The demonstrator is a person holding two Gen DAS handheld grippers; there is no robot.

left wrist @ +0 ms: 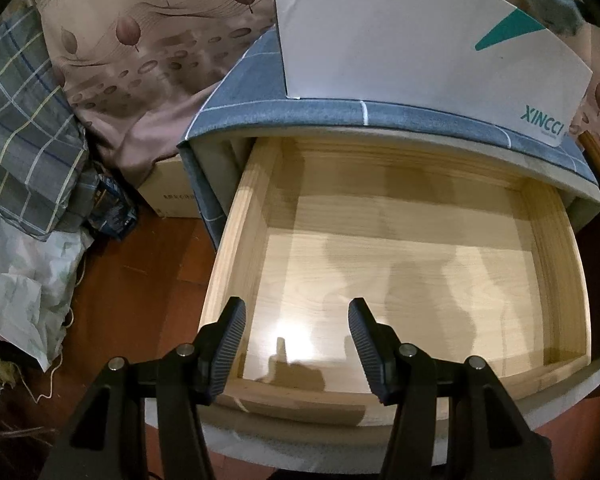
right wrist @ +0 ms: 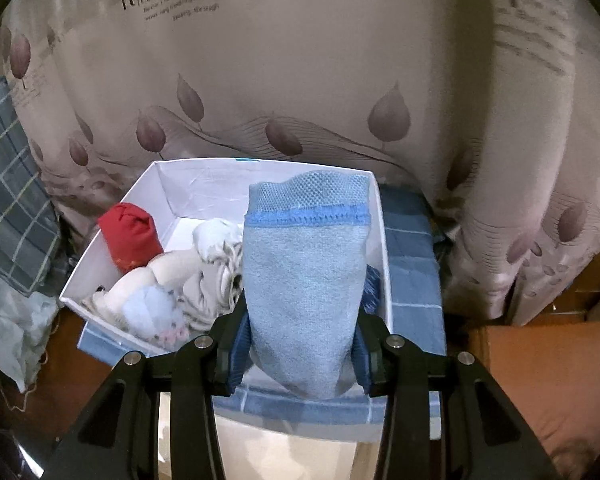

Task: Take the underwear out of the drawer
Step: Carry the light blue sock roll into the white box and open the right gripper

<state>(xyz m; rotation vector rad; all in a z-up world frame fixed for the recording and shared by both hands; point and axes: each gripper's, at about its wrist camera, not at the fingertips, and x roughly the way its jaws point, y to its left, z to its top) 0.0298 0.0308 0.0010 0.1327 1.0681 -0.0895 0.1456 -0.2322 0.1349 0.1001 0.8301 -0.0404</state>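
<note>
Now we clamp our right gripper [right wrist: 302,354] on the folded light-blue knit underwear [right wrist: 306,280] above the white cardboard box [right wrist: 382,248]; our left gripper [left wrist: 297,344] gapes over the bare pale-wood drawer [left wrist: 400,260].

I am seeing the blue checked nightstand [right wrist: 412,276] carrying a white box [right wrist: 383,240]; its wooden drawer [left wrist: 400,248] is standing open.
</note>
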